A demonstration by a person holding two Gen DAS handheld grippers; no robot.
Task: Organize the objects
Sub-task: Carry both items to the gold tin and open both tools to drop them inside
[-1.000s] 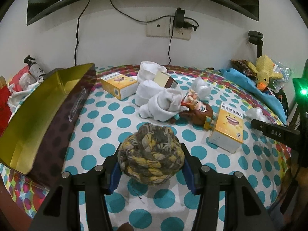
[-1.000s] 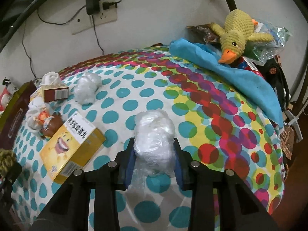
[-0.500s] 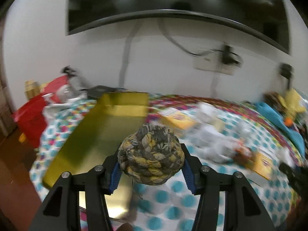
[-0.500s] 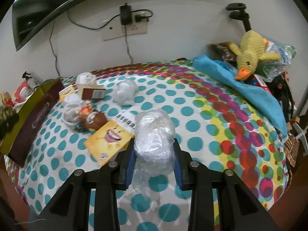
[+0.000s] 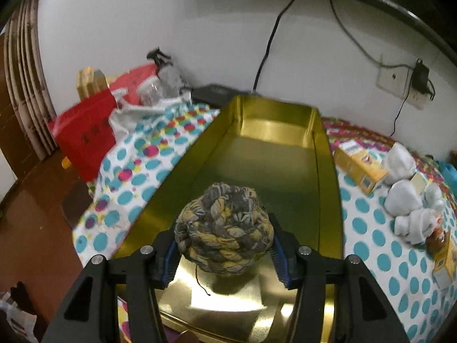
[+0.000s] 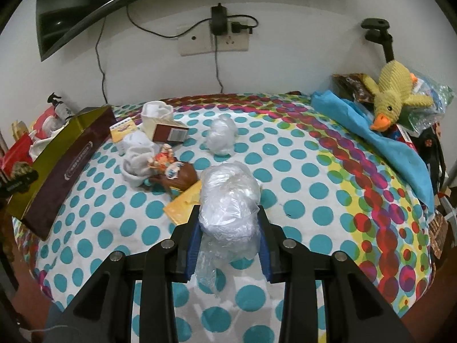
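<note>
L gripper [image 5: 224,253] clamped on rope ball [image 5: 224,228], held over near end of gold tin [image 5: 274,131] at bench [image 6: 285,171] left edge. R gripper [image 6: 228,240] clamped on plastic wad [image 6: 228,203], above bench w/ polka-dot cloth.

The round braided rope ball [image 5: 224,230] looks rough and matt; the long gold box [image 5: 257,168] is glossy inside; the crumpled clear plastic bundle [image 6: 228,200] shines.

No lettering is legible; the red bag [image 5: 85,137] and dark box side [image 6: 77,165] carry unreadable print.
</note>
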